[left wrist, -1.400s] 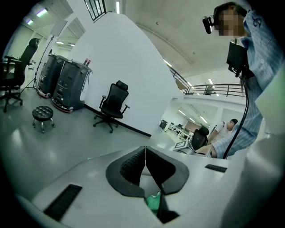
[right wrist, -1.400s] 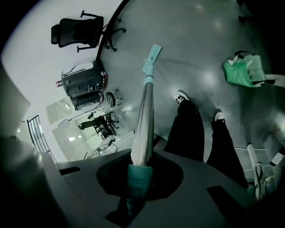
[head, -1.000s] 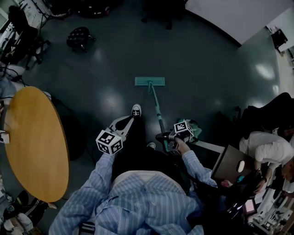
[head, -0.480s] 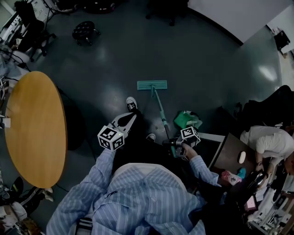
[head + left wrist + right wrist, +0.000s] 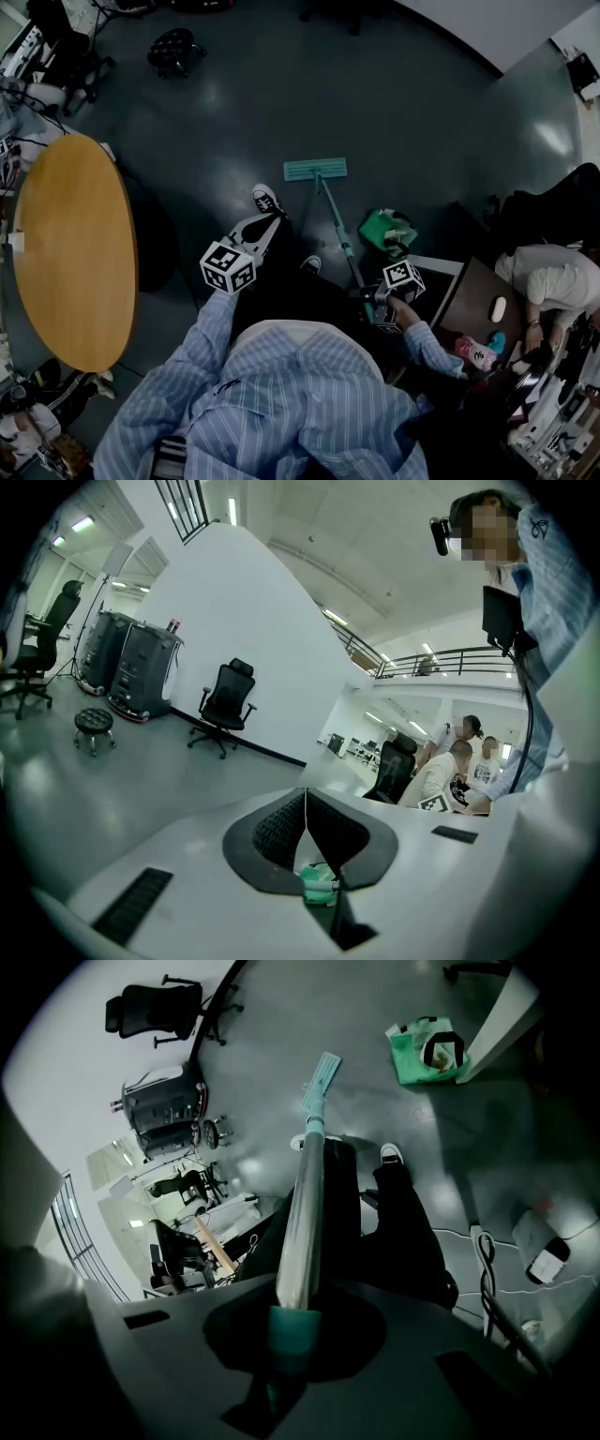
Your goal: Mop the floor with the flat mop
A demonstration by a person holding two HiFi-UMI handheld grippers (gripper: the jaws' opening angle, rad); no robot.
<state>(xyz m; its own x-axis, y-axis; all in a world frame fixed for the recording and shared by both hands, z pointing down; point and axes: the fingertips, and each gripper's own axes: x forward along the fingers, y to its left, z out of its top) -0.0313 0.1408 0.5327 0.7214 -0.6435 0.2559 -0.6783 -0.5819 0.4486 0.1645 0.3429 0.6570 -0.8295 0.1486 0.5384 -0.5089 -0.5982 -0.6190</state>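
Clamping the mop handle [image 5: 336, 220], the right gripper [image 5: 367, 296] was near; the handle ran far and left to the mop head [image 5: 315, 169]. The left gripper [image 5: 267, 225] had its jaws together, empty.

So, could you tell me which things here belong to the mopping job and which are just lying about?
For the job: flat mop, its head on the floor; right gripper, shut on the mop handle.
Lying about: green bag, round wooden table, black stool; left gripper, shut, holding nothing.
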